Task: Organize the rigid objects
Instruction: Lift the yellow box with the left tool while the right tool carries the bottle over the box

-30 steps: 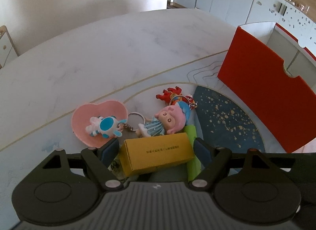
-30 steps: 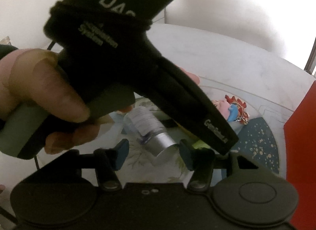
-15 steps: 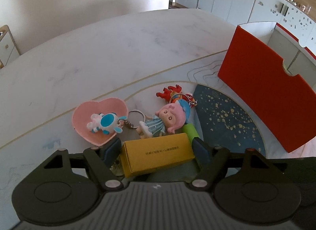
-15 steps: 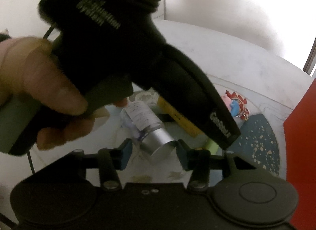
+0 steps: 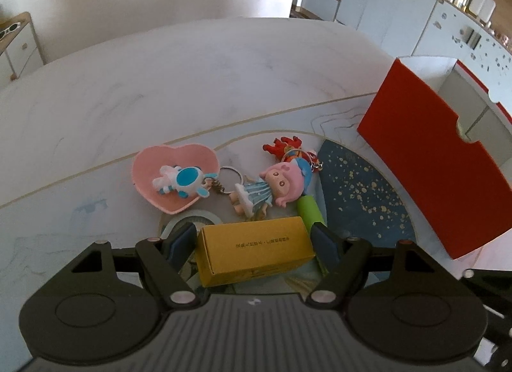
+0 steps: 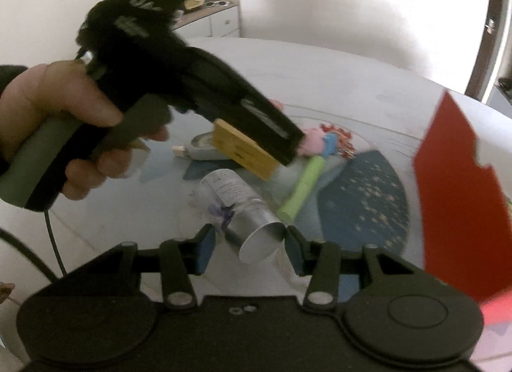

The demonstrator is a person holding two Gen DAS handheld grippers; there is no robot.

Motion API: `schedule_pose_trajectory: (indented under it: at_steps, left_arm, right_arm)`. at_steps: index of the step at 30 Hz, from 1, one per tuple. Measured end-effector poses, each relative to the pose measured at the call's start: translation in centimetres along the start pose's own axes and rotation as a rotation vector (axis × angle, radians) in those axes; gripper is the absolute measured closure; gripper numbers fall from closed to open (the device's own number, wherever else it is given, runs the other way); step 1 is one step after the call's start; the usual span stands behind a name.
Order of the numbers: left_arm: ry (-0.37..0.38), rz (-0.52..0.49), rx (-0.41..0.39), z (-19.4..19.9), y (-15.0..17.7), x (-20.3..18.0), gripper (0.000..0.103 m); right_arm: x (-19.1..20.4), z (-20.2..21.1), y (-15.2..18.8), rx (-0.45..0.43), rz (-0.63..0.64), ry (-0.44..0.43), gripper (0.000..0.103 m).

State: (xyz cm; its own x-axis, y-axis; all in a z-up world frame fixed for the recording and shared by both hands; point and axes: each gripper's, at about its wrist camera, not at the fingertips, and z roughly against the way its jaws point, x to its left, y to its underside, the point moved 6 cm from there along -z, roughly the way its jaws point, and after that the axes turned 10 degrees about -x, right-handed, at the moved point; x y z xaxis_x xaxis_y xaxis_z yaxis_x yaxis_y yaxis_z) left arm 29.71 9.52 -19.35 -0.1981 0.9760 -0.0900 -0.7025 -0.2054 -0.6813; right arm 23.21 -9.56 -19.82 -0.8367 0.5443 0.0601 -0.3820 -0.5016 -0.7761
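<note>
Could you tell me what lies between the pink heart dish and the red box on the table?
In the left wrist view, the pink-haired doll keychain lies between the heart dish and the red box.

Yellow box [image 5: 256,249], pink heart dish [image 5: 174,177], red bin [image 5: 438,177], gold-speckled navy mat [image 5: 361,199]

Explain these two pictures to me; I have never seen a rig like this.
No robot here: a person holds a two-finger gripper in each hand, each with a camera looking along its fingers. The left camera shows the left gripper shut on a yellow box, above a pink heart dish, a doll and a red box on the table. The right camera shows the right gripper open around a silver-capped bottle, with the hand holding the left gripper.
</note>
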Motion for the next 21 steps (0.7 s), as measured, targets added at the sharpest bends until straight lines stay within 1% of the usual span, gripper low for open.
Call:
schedule_pose_trajectory:
  at_steps: [2,3,4,6,7,11,16,21]
  left_arm:
    - [0.001,0.015,-0.006,0.5,-0.1,0.0,0.025]
    - [0.002,0.022,-0.009,0.8,-0.2,0.0,0.025]
    - [0.004,0.027,-0.014,1.1,-0.3,-0.1,0.025]
    - [0.002,0.037,-0.022,1.7,-0.6,-0.2,0.025]
    - [0.003,0.043,-0.026,2.1,-0.7,-0.3,0.025]
    - [0.013,0.059,-0.042,3.7,-1.3,-1.2,0.025]
    - [0.029,0.051,-0.07,5.8,-2.4,-3.0,0.025]
    - [0.054,0.048,-0.101,7.6,-3.8,-5.1,0.025]
  right_arm:
    - [-0.9,1.3,0.6,-0.008,-0.012,0.011,0.056]
    - [-0.2,1.2,0.0,-0.013,-0.016,0.018,0.056]
    - [-0.5,1.7,0.0,-0.02,-0.023,0.027,0.056]
    - [-2.3,1.9,0.1,-0.034,-0.039,0.034,0.056]
    - [-2.6,2.9,0.1,-0.042,-0.048,0.042,0.056]
    - [-4.4,4.6,-0.4,-0.075,-0.078,0.067,0.056]
    - [-6.6,6.9,-1.5,-0.115,-0.13,0.094,0.056]
    - [-8.8,9.2,-2.7,-0.165,-0.146,0.127,0.056]
